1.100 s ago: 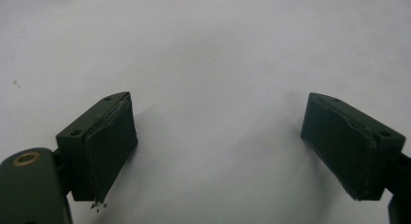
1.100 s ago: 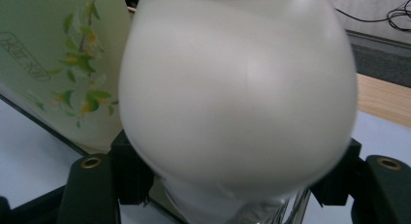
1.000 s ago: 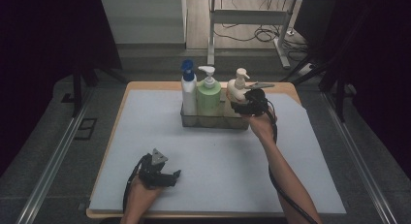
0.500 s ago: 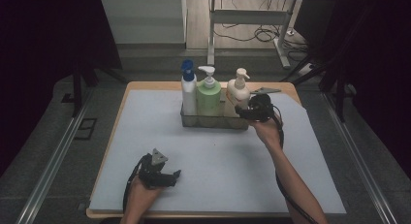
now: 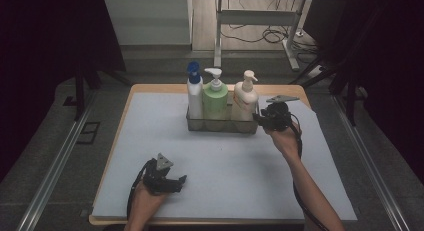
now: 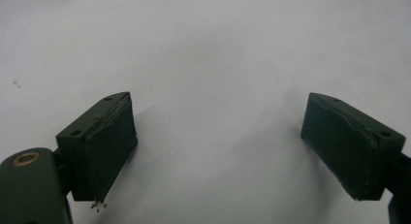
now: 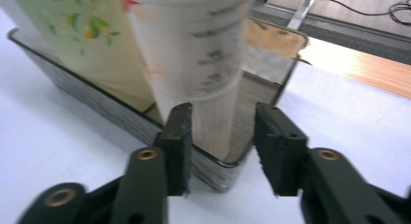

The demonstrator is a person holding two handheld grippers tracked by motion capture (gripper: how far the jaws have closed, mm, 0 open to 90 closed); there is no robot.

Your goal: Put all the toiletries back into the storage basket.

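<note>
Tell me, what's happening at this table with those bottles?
A person sits at a table covered in white, holding a two-jaw gripper in each hand. Three pump bottles stand in a clear tray. The right gripper is at the tray's right end, its jaws astride that corner, in front of the white bottle; they have just been closing, and whether they press the tray yet is unclear. The left gripper rests open near the front edge, holding nothing.

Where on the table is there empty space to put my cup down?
The white mat is bare in the middle, between the tray and the left gripper, and along its left side. It is crowded by the bottles, where the right gripper reaches.
</note>
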